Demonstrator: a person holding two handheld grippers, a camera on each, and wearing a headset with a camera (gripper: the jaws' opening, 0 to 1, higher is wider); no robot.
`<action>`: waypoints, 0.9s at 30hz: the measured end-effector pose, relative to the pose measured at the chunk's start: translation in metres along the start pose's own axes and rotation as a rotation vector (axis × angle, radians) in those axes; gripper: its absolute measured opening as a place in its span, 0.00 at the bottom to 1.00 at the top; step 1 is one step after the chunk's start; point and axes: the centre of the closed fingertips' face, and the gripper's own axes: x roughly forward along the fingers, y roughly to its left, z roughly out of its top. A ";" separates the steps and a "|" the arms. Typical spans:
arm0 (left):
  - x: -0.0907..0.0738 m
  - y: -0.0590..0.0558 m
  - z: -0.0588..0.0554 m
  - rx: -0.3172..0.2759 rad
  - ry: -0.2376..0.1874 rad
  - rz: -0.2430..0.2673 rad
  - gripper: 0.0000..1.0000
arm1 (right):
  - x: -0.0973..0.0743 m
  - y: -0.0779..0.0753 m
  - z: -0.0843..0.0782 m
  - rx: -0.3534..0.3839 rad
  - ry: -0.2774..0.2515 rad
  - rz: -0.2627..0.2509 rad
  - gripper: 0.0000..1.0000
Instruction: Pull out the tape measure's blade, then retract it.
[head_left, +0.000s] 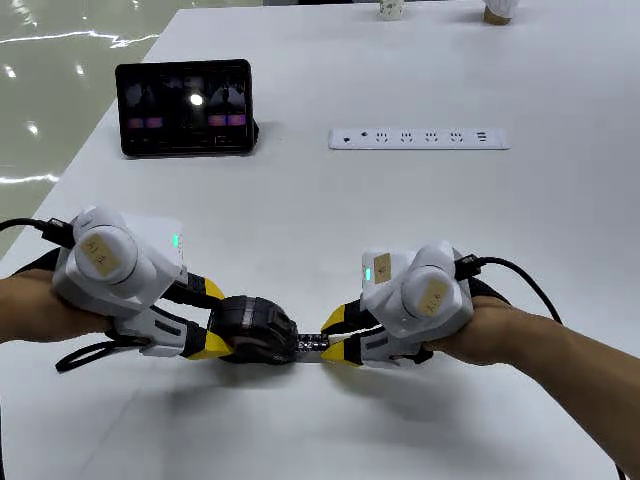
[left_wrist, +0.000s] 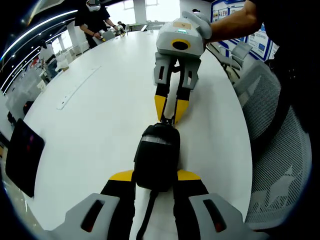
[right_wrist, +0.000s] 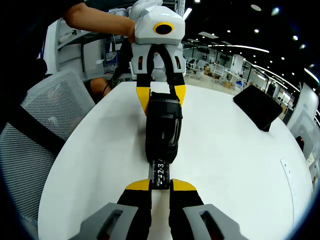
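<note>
A black tape measure (head_left: 255, 328) lies on the white table (head_left: 400, 220) between my two grippers. My left gripper (head_left: 212, 322) is shut on its case (left_wrist: 157, 157), yellow fingertips (left_wrist: 121, 175) on either side. A short piece of blade (right_wrist: 160, 173) with printed numbers sticks out of the case (right_wrist: 163, 126). My right gripper (head_left: 333, 334) is shut on the blade's end (head_left: 312, 342). In the left gripper view the right gripper (left_wrist: 170, 112) points straight at the case. In the right gripper view the left gripper (right_wrist: 161, 96) holds the case's far end.
A dark tablet (head_left: 186, 106) stands at the back left and a white power strip (head_left: 418, 138) lies at the back right. Small items (head_left: 392, 9) sit on the far edge. A mesh chair (left_wrist: 272, 145) stands beside the table. People stand at the far end (left_wrist: 95, 15).
</note>
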 end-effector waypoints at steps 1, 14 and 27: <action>0.000 0.000 0.000 0.000 0.000 0.000 0.23 | -0.001 0.000 -0.001 0.001 0.000 -0.001 0.09; 0.000 0.000 0.000 -0.006 -0.002 0.003 0.23 | -0.016 -0.001 -0.014 0.001 0.012 -0.014 0.09; 0.000 0.000 -0.001 -0.005 0.003 0.004 0.23 | -0.032 -0.001 -0.030 0.008 0.033 -0.027 0.09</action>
